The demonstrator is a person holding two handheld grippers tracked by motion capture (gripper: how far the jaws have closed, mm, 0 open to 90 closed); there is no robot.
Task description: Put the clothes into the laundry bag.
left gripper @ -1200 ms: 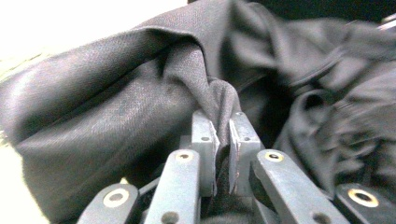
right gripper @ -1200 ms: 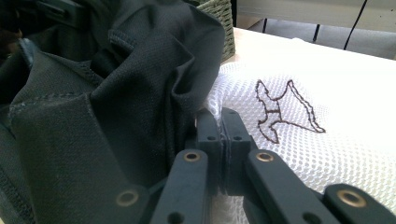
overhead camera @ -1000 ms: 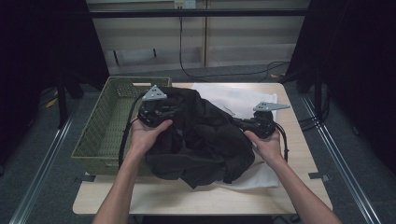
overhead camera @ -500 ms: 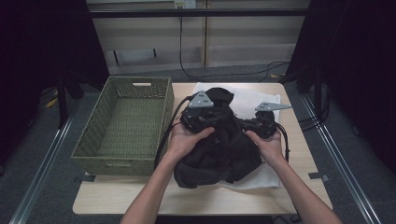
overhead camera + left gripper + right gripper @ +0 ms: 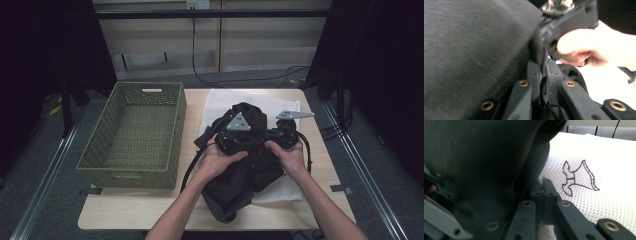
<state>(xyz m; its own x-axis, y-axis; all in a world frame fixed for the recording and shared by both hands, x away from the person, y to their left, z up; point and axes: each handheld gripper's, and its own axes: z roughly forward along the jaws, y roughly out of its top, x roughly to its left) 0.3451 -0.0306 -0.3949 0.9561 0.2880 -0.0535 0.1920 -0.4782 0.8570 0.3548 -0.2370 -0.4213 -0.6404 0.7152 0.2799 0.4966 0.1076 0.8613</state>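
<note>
Two grippers meet over the middle of the table (image 5: pixel 310 210), each clamped on a fold of one black garment (image 5: pixel 245 170). Left gripper (image 5: pixel 235 135) sits at the garment's upper centre, grey plate on top, jaws pinched narrow on a thin edge of the dark cloth, seen plainly in the left gripper view (image 5: pixel 543 82). Right gripper (image 5: pixel 287 132) is just beside it, to its right; in the right gripper view (image 5: pixel 543 195) its jaws are pressed together on a fold of the same cloth. Garment lies bunched in a heap on a white mesh cloth (image 5: pixel 220 102) spread over the tabletop; its lower end reaches toward the near table edge. White mesh cloth bears a dark outlined figure (image 5: pixel 577 178), visible past the right jaws. Green woven basket (image 5: pixel 130 165) stands at the table's left side, apart from the garment.
</note>
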